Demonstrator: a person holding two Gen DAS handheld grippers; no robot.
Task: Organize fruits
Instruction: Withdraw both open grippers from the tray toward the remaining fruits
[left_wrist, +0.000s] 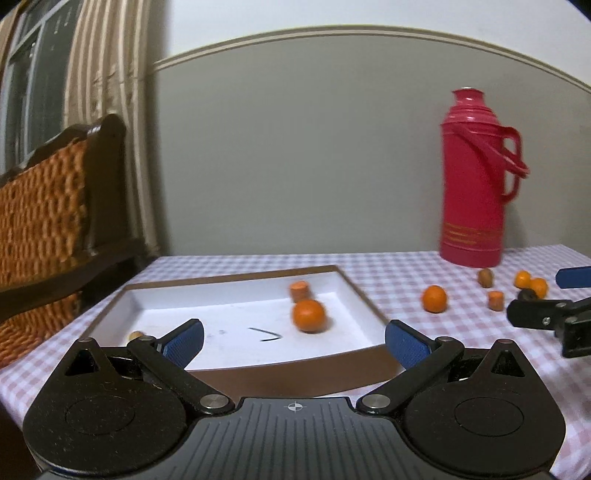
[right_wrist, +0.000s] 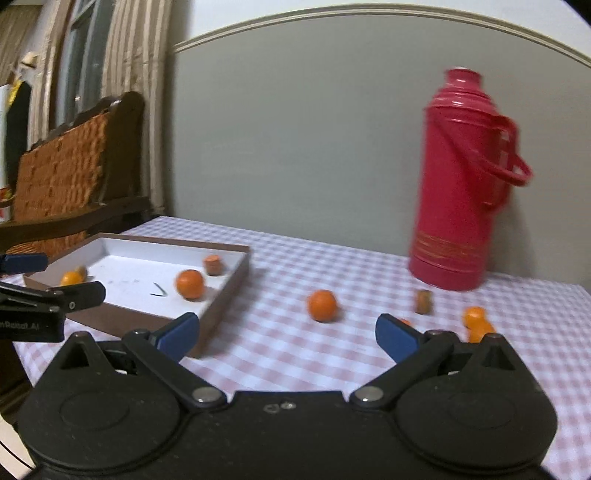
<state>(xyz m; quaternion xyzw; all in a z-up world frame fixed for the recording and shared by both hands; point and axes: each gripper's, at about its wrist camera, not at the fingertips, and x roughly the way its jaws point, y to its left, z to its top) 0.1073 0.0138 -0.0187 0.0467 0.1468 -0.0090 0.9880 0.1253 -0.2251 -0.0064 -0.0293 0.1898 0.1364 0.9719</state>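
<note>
Fruit sorting under way: both the left tongs (left_wrist: 294, 341) and right tongs (right_wrist: 287, 334) gape empty. 1 orange (right_wrist: 322, 305) sits mid-surface beside the tray (right_wrist: 225, 291); the right should centre over it before squeezing gently.

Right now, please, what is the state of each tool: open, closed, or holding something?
Left tool: open, holding nothing, above the tray.
Right tool: open, holding nothing, above the checked tablecloth.
</note>
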